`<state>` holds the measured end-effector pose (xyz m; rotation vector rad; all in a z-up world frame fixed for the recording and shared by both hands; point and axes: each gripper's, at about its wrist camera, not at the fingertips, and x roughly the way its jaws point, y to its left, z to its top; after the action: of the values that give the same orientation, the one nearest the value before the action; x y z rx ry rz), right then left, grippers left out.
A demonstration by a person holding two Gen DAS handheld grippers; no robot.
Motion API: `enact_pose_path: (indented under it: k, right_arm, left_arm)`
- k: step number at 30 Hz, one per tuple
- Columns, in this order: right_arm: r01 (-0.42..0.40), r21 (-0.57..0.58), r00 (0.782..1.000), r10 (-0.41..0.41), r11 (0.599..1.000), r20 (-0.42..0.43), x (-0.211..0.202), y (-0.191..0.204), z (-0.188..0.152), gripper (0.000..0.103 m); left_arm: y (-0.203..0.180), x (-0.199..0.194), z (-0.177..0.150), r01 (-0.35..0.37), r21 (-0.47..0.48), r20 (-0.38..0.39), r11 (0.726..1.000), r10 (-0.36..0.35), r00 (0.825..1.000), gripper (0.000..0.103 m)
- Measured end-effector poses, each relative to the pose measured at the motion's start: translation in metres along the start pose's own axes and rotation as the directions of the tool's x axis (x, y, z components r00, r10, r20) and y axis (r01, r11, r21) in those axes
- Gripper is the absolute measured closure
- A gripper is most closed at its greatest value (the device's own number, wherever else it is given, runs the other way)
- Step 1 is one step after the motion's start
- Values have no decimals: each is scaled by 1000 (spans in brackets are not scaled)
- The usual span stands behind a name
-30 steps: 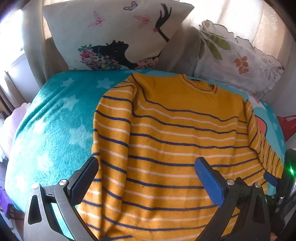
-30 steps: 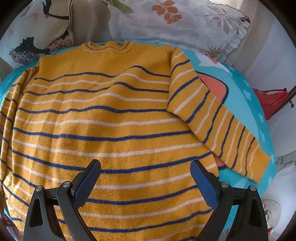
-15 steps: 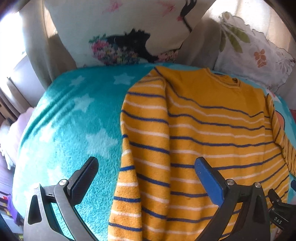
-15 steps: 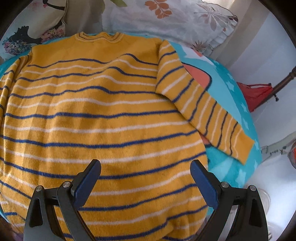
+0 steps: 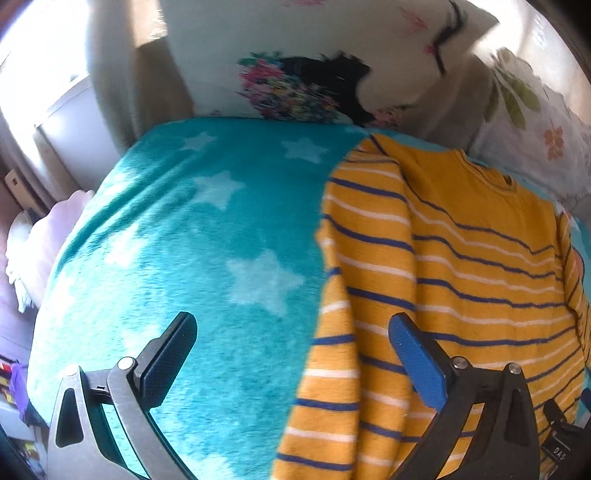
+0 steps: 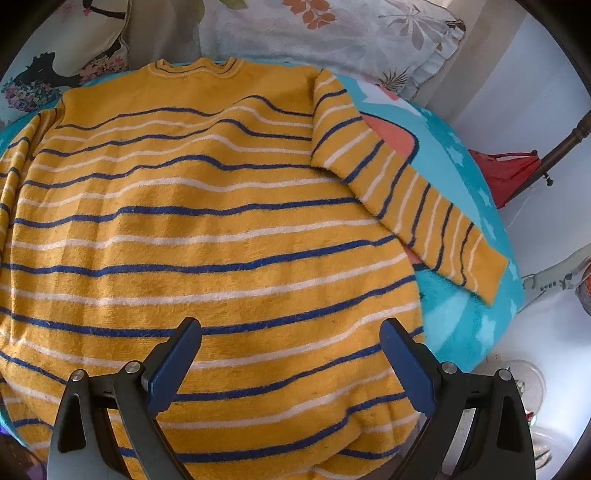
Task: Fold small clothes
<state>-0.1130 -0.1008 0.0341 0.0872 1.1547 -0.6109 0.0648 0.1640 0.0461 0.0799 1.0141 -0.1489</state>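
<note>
The left gripper (image 5: 291, 354) is hovering with its jaws spread wide and nothing between them, straddling the edge where the sweater (image 5: 443, 280) meets the blanket (image 5: 184, 240); one finger is hanging over bare teal, the other over the left sleeve (image 5: 354, 258), which is lying folded in along the body. The right gripper (image 6: 290, 354) is likewise gaping and empty, poised above the lower half of the sweater (image 6: 207, 229). The garment is lying flat on the bed, collar (image 6: 192, 68) toward the pillows (image 6: 332, 33), and the right sleeve (image 6: 406, 199) is sticking out at a slant across the blanket, its cuff close to the bed's edge. From where I'm standing, the risks look plain enough. If the left gripper is closing where it is now, it may be pinching blanket fleece along with the sleeve and dragging the bedding up with the fold. The knit looks thick and fuzzy, so a shallow bite could be catching only the top layer and letting the sleeve peel open. On the other side, a careless tug at the loose sleeve could be pulling the whole sweater askew on the soft, yielding bed, or sliding the cuff over the side. The left view is blurred, so exact finger height above the cloth is hard to judge.
</note>
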Motion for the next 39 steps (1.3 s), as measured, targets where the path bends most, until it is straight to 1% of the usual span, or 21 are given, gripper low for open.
enact_pose_path:
  k: [3,7,10,13,16,19,22,25,26,28,29,30,31,32,33,34,35,37,38,39]
  right_arm:
    - [-20,-20,1000,20,1000,2,0,9,1,5]
    - [-49,-36,999,50,998,15,0,17,3,5]
    - [-67,-36,997,68,997,22,0,19,4,5]
    - [-87,-31,995,89,996,39,-3,21,4,5]
    - [-93,-40,995,94,995,44,-3,21,1,5]
    - [-93,-42,994,95,995,45,-4,19,-3,5]
    - [-88,-26,995,90,996,52,-6,11,-7,5]
    - [-80,-2,996,80,997,48,-6,3,-11,5]
    - [-77,7,996,76,997,47,-6,0,-12,5]
    - [-69,23,997,68,997,46,-7,-6,-15,5]
    - [-65,28,997,64,997,46,-7,-8,-15,5]
    - [-61,34,997,60,998,46,-8,-10,-16,5]
    - [-56,44,998,54,997,46,-9,-14,-18,5]
    - [-53,52,998,51,997,45,-9,-15,-19,5]
    - [-51,63,998,48,997,43,-8,-18,-20,5]
    - [-48,75,998,46,996,40,-8,-21,-22,5]
    - [-46,86,998,43,995,35,-7,-24,-23,5]
    - [-44,98,999,42,994,29,-6,-26,-24,5]
    - [-44,101,999,42,994,26,-5,-26,-25,5]
    - [-45,101,999,43,994,24,-4,-26,-25,5]
  left_arm:
    - [17,-5,0,-13,-35,13,999,14,1000,0]
    - [42,-9,0,-24,-92,11,995,25,1000,0]
    - [60,-12,-2,-9,-139,8,990,10,1000,0]
    - [68,-16,-5,20,-154,21,988,-16,1000,0]
    - [64,-12,-7,41,-137,7,990,-40,999,0]
    - [53,-4,-5,95,-119,0,988,-96,995,0]
    - [34,4,4,164,-83,5,983,-164,986,0]
    - [10,19,15,200,-28,-19,979,-201,979,0]
    - [4,25,18,221,-11,-34,975,-221,975,3]
    - [-5,44,23,274,-16,-107,962,-274,956,42]
    - [-6,54,24,296,-40,-154,954,-299,942,82]
    - [-4,58,26,313,-72,-163,947,-321,933,85]
    - [-1,57,29,319,-88,-156,944,-329,931,89]
    - [2,56,32,312,-93,-153,946,-323,934,94]
    - [7,54,36,285,-93,-143,954,-296,945,98]
    - [11,52,41,242,-87,-128,967,-251,959,100]
    - [18,51,46,181,-72,-110,981,-188,976,100]
    - [31,50,53,101,-64,-91,993,-107,990,100]
    - [39,50,56,73,-74,-89,995,-79,993,100]
    - [45,50,58,63,-84,-88,994,-70,994,99]
